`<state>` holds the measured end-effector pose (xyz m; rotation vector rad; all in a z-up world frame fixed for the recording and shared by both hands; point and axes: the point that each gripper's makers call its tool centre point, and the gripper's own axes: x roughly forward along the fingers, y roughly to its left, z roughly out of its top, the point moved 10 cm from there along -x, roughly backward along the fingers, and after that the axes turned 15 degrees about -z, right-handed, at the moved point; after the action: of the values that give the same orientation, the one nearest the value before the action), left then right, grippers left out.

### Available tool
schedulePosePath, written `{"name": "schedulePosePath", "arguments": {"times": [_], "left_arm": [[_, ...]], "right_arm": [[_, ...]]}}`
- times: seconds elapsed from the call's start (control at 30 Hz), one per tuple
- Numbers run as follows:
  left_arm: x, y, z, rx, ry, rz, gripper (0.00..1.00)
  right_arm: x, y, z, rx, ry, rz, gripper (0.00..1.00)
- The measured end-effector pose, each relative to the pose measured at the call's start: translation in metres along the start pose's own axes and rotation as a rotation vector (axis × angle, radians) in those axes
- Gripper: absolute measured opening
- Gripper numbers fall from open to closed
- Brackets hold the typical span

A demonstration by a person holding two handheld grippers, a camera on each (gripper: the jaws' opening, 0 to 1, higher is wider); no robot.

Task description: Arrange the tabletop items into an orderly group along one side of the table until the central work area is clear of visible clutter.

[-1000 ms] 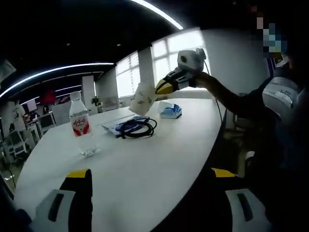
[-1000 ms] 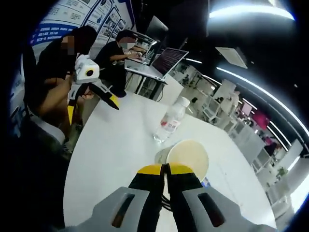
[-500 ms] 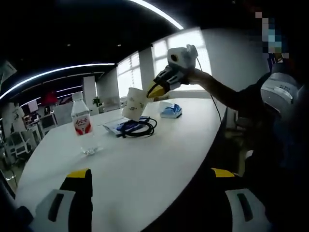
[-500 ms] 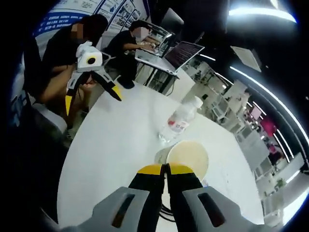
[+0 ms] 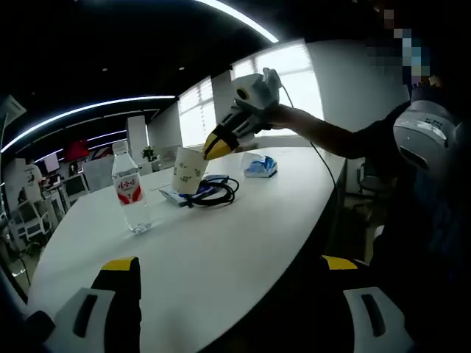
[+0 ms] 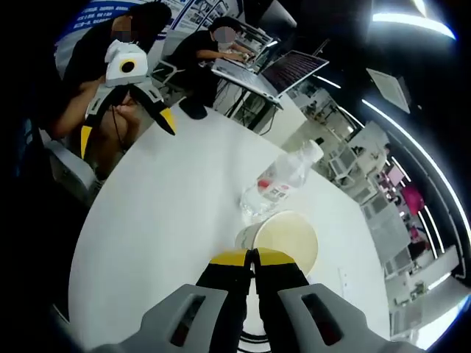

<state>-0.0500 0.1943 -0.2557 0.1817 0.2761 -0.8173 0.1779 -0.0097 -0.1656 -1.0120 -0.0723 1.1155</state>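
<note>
Spread wide with nothing between them, the left gripper jaws rise at 6 o'clock in the left gripper view. Toward 11 o'clock the right gripper carries one paper cup over the table, beside one water bottle, one black cable and one blue packet.

Right gripper view: jaws pinch the cup's rim, bottle at 12 o'clock. A thin-rim pinch could slip or crush; lowering close could topple the bottle.

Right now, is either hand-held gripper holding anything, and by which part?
The right hand-held gripper pinches the paper cup by its rim. The left hand-held gripper is open and holds nothing.
</note>
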Motion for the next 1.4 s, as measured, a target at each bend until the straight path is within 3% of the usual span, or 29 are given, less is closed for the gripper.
{"name": "schedulePosePath", "arguments": {"times": [0.77,1.4], "left_arm": [[-0.003,-0.001,-0.003,0.000,-0.003,0.011,1.00],[-0.009,-0.003,-0.007,-0.002,-0.006,0.021,1.00]], "right_arm": [[0.028,0.006,0.006,-0.050,0.064,0.064,0.00],[0.055,0.004,-0.002,-0.051,0.130,0.087,0.00]]}}
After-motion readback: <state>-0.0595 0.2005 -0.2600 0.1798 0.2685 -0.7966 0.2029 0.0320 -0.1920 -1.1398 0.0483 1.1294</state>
